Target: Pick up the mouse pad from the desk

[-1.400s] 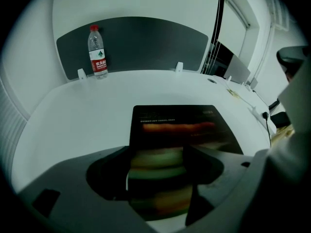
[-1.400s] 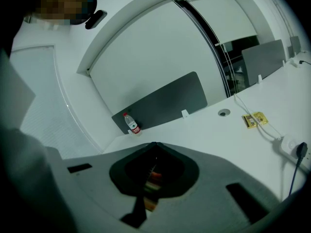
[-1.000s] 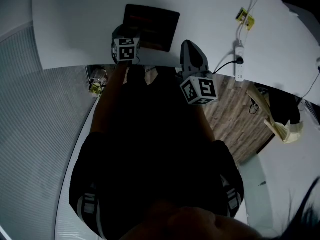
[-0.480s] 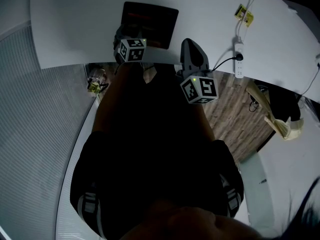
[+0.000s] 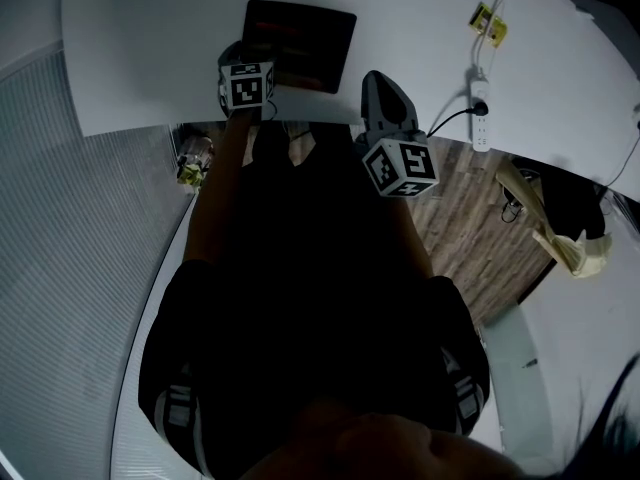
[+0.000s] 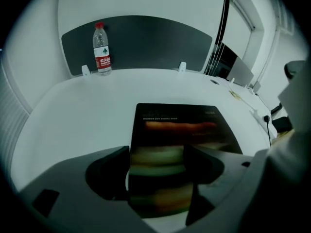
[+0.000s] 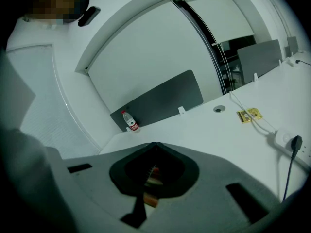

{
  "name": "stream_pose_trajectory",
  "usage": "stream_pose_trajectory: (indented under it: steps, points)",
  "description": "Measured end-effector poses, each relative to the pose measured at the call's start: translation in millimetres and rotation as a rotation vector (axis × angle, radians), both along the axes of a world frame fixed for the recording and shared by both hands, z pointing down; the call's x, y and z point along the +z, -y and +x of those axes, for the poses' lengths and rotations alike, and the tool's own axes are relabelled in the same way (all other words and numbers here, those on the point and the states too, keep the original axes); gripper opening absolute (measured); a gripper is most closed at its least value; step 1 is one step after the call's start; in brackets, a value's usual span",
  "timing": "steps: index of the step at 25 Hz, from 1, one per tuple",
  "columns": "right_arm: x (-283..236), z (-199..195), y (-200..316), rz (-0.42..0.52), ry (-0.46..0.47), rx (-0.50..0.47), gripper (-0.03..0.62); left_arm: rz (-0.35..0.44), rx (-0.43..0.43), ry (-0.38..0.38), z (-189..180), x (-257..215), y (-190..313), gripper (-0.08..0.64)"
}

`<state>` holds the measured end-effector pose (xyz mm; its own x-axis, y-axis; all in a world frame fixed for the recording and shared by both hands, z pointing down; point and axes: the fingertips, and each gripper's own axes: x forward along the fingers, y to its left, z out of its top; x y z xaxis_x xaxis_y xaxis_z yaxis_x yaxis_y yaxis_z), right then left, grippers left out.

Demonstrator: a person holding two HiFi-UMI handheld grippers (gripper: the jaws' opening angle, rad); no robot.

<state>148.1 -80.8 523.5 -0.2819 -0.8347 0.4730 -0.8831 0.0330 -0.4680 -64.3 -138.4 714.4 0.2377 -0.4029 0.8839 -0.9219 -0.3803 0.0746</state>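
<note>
**Well, pad not lifted yet**

Mouse pad [image 6: 182, 130] lies flat by the near edge of the white surface [image 6: 73, 110]. My left fingers [image 6: 109, 176] have just been opening and are spread wide, w/ the pad's near end between them, not pinched. Right fingers [image 7: 187, 171] are clenched on nothing, over the near edge right of the pad.

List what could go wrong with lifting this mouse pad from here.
1. The mouse pad lies flat on the desk. The left gripper, whose fingers have just been opening with the pad's near edge between them, may skid over it when it closes.
2. Gripped at that one edge, the pad may droop or slip; the right gripper is shut and off to the side.
</note>
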Motion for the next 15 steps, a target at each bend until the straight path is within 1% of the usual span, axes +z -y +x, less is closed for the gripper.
stream_pose_trajectory:
  steps: [3,9,13,15]
  points:
    - [7.8,1.4,5.0,-0.022,0.009,-0.004,0.000,-0.001,0.018,0.018,0.7,2.1,-2.3,0.331]
    - [3.2,2.9,10.9,-0.005,0.010,0.001,0.000,0.001,0.042,0.035,1.8,7.5,-4.8,0.318]
    - [7.1,2.6,7.4,-0.016,0.005,-0.004,0.000,0.000,0.041,0.026,4.0,6.2,-7.1,0.294]
    - [15.4,1.9,5.7,-0.038,-0.005,-0.015,0.000,0.010,0.037,0.021,3.6,6.9,-7.9,0.288]
